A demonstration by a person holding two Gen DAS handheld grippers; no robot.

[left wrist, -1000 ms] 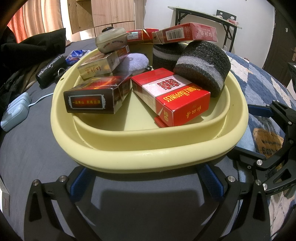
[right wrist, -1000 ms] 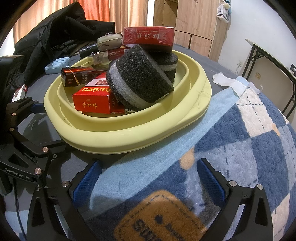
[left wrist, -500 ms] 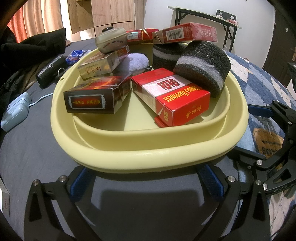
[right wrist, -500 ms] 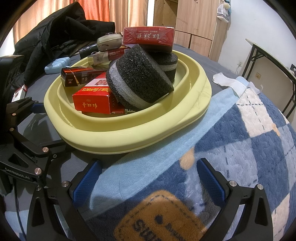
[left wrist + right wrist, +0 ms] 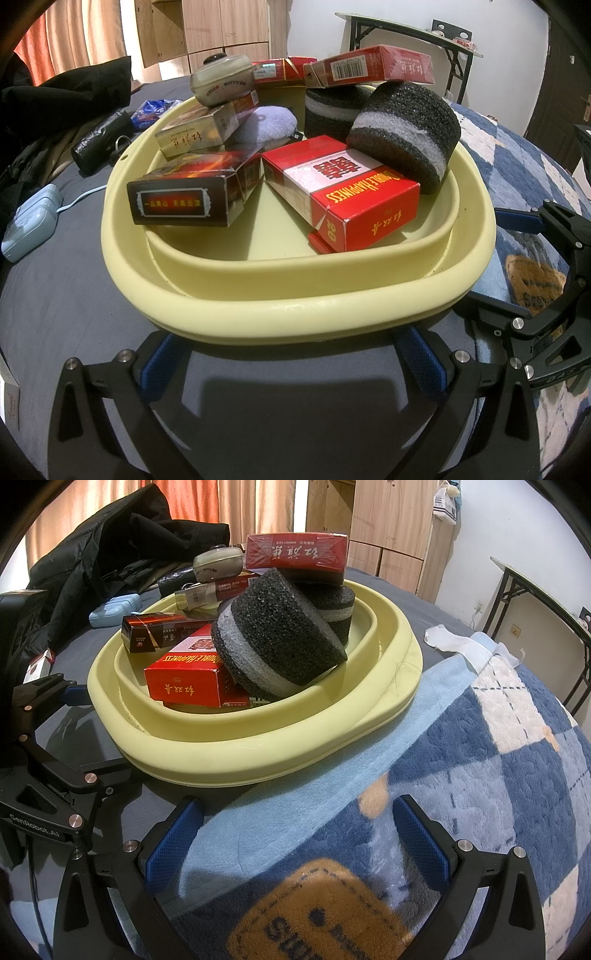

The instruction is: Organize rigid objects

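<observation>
A pale yellow basin [image 5: 295, 306] [image 5: 258, 746] sits on the bed. It holds a red Double Happiness box [image 5: 343, 192] [image 5: 188, 683], a dark box [image 5: 188, 195], a gold box [image 5: 195, 134], a small tin [image 5: 221, 79], two black-and-grey sponges [image 5: 406, 129] [image 5: 273, 638] and a red box [image 5: 373, 66] [image 5: 295, 552] on top. My left gripper [image 5: 291, 365] is open and empty just in front of the basin's near rim. My right gripper [image 5: 295, 838] is open and empty over the blue blanket, right of the basin.
A blue-and-white blanket [image 5: 480, 757] covers the bed's right side, grey sheet [image 5: 55, 288] the left. A light blue case [image 5: 29, 225], a black bag [image 5: 103, 140] and a dark jacket [image 5: 110, 546] lie left of the basin. A folding table [image 5: 406, 33] stands behind.
</observation>
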